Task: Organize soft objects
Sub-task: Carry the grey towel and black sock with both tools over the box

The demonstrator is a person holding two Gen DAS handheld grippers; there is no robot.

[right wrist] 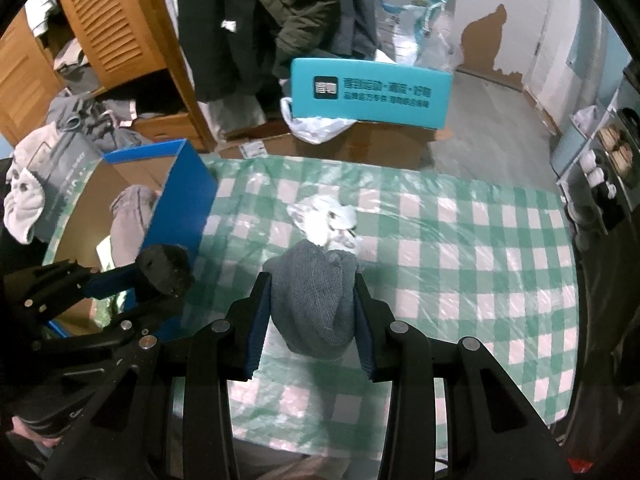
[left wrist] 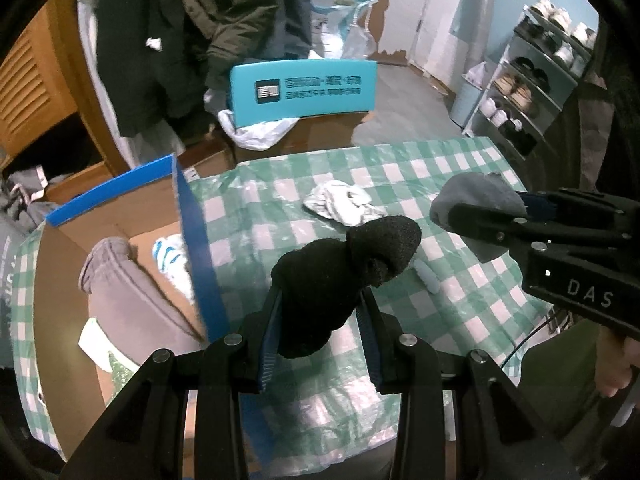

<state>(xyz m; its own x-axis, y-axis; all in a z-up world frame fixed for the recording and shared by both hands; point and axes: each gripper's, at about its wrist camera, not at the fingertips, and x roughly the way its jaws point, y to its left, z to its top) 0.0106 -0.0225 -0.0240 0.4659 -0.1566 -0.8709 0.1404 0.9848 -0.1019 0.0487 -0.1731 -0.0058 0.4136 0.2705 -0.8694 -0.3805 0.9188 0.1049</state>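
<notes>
Left tool (left wrist: 320, 300) pinches one black fuzzy sock (left wrist: 344, 272) above the green-checked worktop (left wrist: 460, 288), beside the blue-edged cardboard box (left wrist: 196, 240). Right tool (right wrist: 312, 300), level alongside, pinches one grey knitted sock (right wrist: 316, 300). One white crumpled sock (right wrist: 328, 224) lies on the worktop ahead.

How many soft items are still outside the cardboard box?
3: a black sock in the left gripper, a grey sock in the right gripper, a white sock lying on the checkered tablecloth.
</notes>
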